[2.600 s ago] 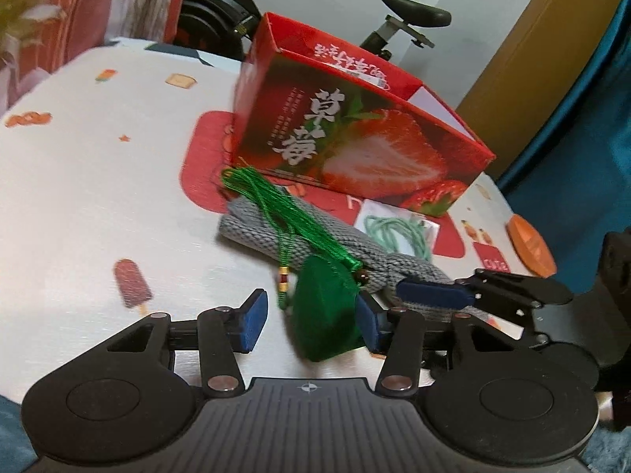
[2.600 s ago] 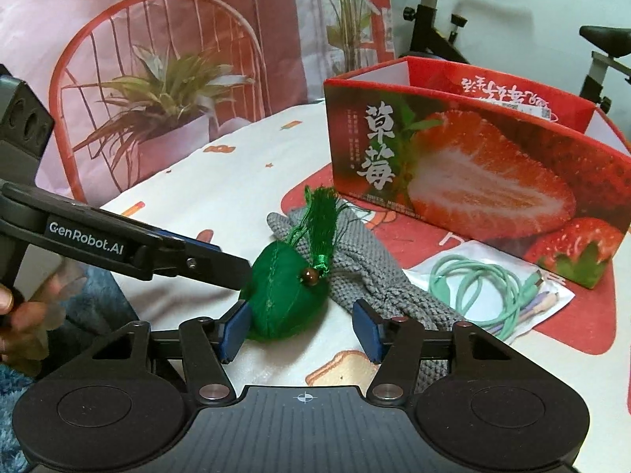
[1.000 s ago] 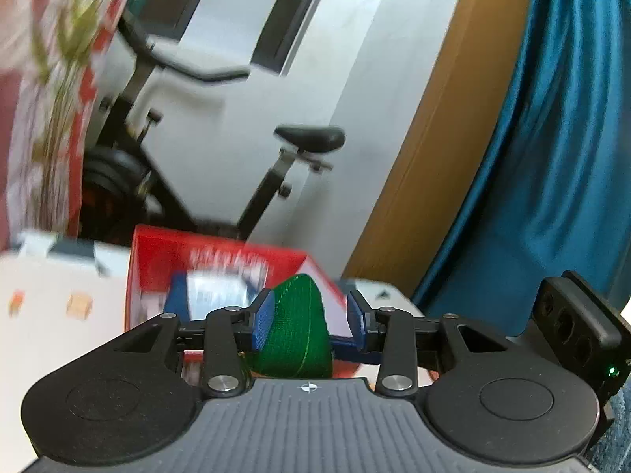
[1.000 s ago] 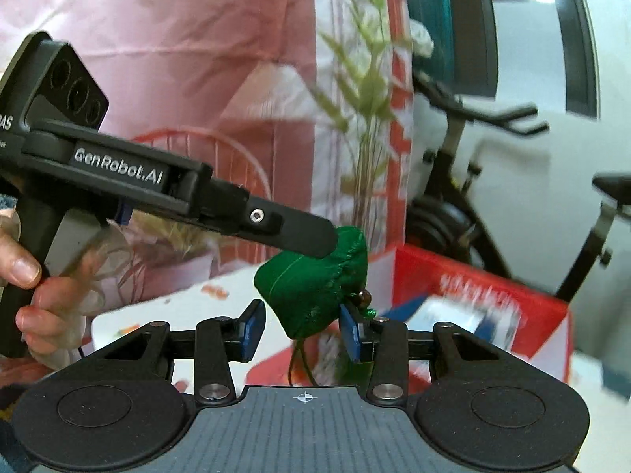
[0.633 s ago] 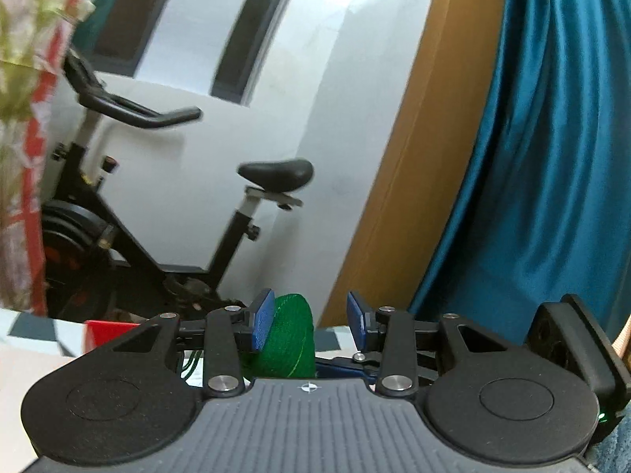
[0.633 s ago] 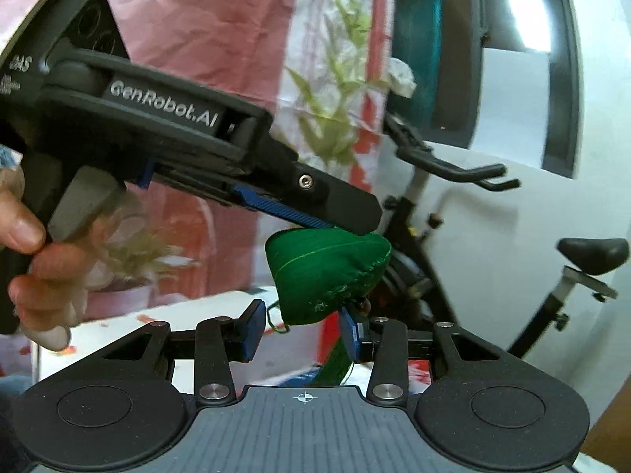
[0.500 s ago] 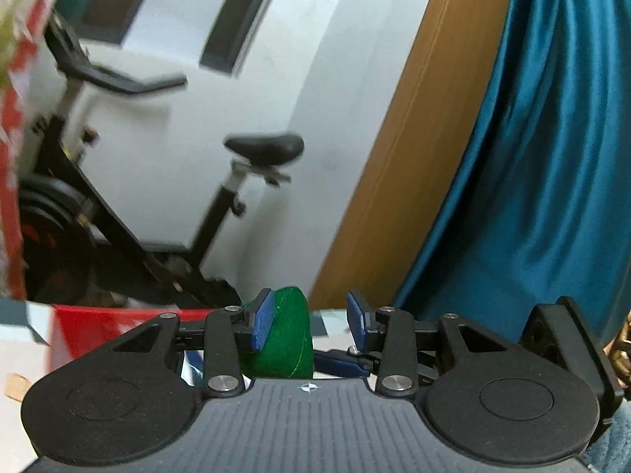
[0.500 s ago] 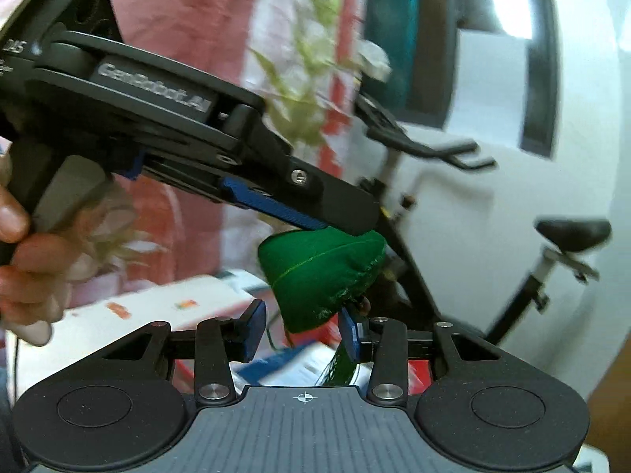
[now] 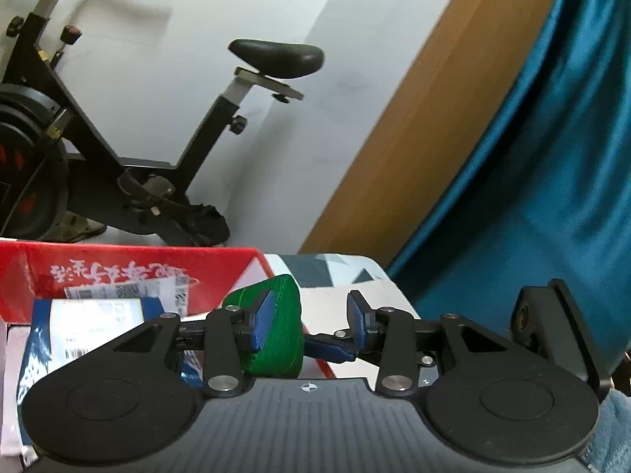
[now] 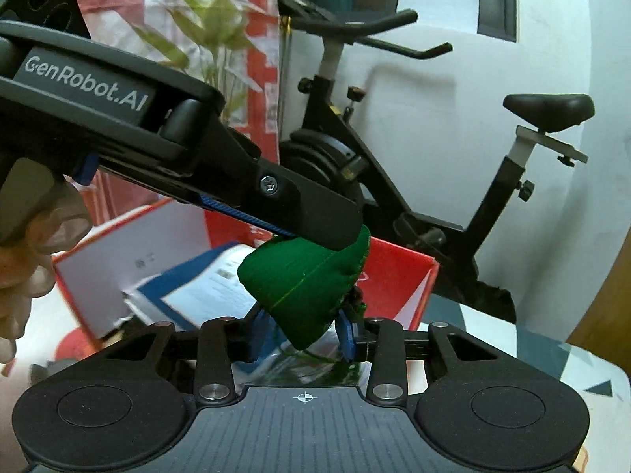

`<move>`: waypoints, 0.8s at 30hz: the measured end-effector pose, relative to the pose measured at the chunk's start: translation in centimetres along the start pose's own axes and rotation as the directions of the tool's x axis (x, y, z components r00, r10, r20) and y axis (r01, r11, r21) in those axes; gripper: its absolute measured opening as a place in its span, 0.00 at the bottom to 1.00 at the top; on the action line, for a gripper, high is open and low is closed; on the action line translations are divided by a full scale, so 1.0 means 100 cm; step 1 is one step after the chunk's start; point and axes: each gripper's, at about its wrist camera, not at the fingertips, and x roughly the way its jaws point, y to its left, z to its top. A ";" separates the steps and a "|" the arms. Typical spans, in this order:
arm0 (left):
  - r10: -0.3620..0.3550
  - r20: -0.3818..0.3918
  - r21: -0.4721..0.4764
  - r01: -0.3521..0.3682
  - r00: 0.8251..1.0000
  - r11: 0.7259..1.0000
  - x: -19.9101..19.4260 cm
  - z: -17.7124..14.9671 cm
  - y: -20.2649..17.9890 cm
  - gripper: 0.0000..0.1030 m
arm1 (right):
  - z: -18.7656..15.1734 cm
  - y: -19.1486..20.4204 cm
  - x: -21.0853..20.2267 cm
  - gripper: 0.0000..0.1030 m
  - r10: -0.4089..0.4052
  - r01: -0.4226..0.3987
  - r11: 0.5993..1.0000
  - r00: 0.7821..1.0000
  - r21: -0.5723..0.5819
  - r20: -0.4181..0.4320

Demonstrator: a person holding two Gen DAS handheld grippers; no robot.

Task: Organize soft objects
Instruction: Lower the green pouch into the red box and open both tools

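Lifted off the surface since the earlier view: green pouch, now carried above the open red box. Pinched from above by the left hand-held gripper; right hand-held gripper closing around its lower tip. Drop into the box likely next. Beyond: exercise bike, white wall, teal curtain.

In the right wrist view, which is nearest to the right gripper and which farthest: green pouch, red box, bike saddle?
From the right gripper:
1. green pouch, between its fingers, jaws closing.
2. red box, just behind and below.
3. bike saddle, far back, upper right.
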 end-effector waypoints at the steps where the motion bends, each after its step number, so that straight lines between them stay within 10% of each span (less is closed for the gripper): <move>1: 0.012 0.001 0.000 -0.012 1.000 1.000 0.003 0.003 0.004 0.40 | 0.001 -0.001 0.005 0.33 -0.008 0.008 1.000 1.000 -0.010 -0.003; 11: 0.115 0.015 0.024 -0.115 0.993 0.993 -0.010 0.006 0.020 0.40 | 0.011 -0.016 0.026 0.33 -0.119 0.119 0.993 0.993 0.012 0.012; 24: 0.217 0.079 0.079 -0.223 0.973 0.972 -0.105 -0.034 0.012 0.40 | -0.013 0.009 -0.053 0.35 -0.127 0.106 0.977 0.986 0.185 0.105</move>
